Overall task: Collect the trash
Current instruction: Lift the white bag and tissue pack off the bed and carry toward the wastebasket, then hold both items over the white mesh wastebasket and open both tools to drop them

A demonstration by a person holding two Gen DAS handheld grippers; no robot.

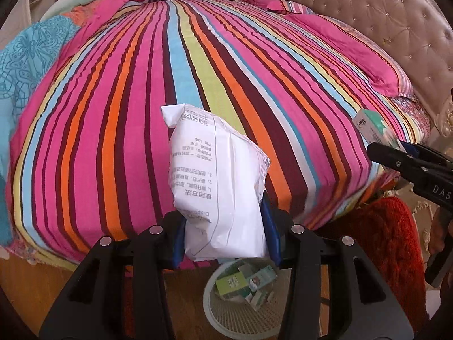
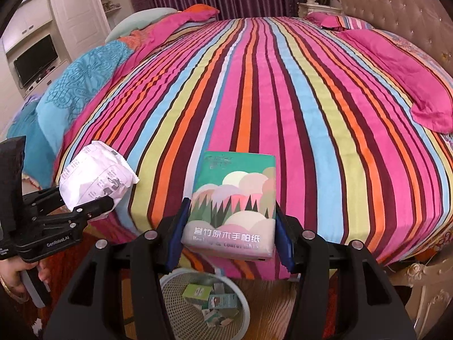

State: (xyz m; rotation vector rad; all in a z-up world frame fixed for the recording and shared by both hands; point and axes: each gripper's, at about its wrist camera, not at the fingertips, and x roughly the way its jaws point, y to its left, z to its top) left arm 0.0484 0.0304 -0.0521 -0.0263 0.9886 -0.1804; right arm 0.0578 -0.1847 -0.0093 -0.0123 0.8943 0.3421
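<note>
My left gripper [image 1: 223, 226] is shut on a white plastic packet with printed text [image 1: 218, 184] and holds it in the air above a white mesh waste basket [image 1: 223, 317] on the floor. My right gripper [image 2: 230, 235] is shut on a green tissue pack with a forest picture [image 2: 232, 206], also over the basket [image 2: 172, 286]. The basket holds several small green and white boxes [image 2: 198, 293]. In the right wrist view the left gripper [image 2: 85, 212] with the white packet [image 2: 96, 175] is at the left. In the left wrist view the right gripper [image 1: 390, 153] with the tissue pack [image 1: 373, 127] is at the right.
A bed with a striped cover [image 1: 198, 85] fills the space ahead, its edge just past the basket. Pink pillows [image 2: 410, 76] lie at the right by a tufted headboard [image 1: 382, 14]. A blue quilt [image 2: 79, 85] lies at the left. A red rug [image 1: 390, 240] is on the wooden floor.
</note>
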